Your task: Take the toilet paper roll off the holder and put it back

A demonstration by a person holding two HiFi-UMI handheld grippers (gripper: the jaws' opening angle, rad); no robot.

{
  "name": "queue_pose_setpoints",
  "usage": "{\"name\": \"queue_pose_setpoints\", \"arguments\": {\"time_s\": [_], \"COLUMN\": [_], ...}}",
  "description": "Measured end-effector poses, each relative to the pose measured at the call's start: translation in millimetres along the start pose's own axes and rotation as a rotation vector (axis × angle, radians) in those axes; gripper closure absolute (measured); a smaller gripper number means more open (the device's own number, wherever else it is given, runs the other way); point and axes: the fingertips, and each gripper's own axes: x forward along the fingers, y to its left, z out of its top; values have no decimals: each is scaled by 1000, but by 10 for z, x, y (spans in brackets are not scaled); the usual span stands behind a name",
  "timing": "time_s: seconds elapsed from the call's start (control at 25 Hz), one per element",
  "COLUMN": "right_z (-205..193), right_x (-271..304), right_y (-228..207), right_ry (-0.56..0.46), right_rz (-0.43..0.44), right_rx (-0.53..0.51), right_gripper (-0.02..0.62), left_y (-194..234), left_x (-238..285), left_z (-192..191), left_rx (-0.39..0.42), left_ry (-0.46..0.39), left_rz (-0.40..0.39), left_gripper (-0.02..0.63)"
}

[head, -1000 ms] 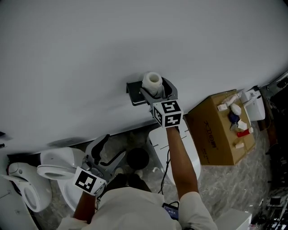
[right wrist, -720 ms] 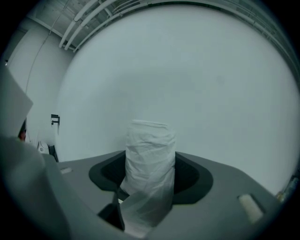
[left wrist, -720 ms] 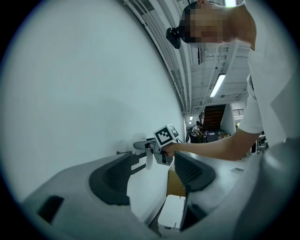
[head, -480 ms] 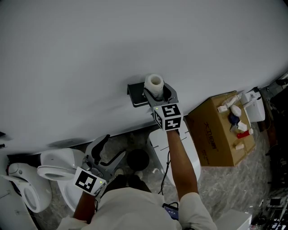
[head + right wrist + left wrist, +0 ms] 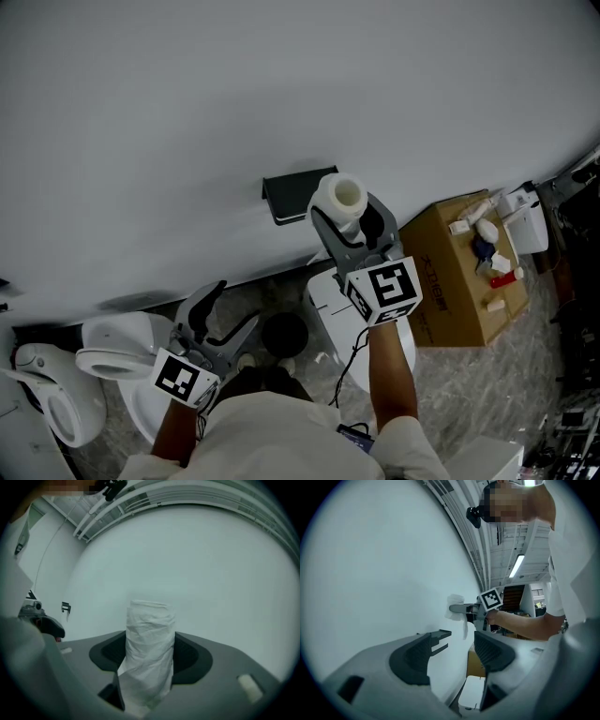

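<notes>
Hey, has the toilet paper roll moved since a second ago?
Yes. The toilet paper roll, clamped in the right gripper, has shifted right and down in the head view, off the black holder.

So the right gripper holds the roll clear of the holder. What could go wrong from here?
1. The right gripper squeezes the soft toilet paper roll by its sides; it may deform or slip out.
2. A loose tail hangs below the roll and could snag on the holder.
3. The left gripper is open and far below, so it could not catch a drop.
</notes>
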Motion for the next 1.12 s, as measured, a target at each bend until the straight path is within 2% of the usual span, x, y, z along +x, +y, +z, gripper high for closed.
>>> {"name": "queue_pose_setpoints", "arguments": {"time_s": [0.2, 0.36, 0.56, 1.12], "right_z": [178, 289, 216, 228], "right_x": [-555, -965, -1379, -1423], "right_y": [293, 487, 612, 593], "right_ry": [-22, -49, -7, -13], "right_rz": [46, 42, 31, 26], "right_rx": [-25, -7, -10, 4], "right_gripper": [308, 308, 308, 308], "left_y": [-14, -23, -61, -89], "left_x": [15, 22, 52, 16], "left_z": [14, 34, 35, 33], "left_rx": [2, 6, 1, 0], "left_ry": [-3, -14, -11, -7], "left_rz": [-7, -10, -15, -13], "left_gripper": [330, 330, 330, 330]}}
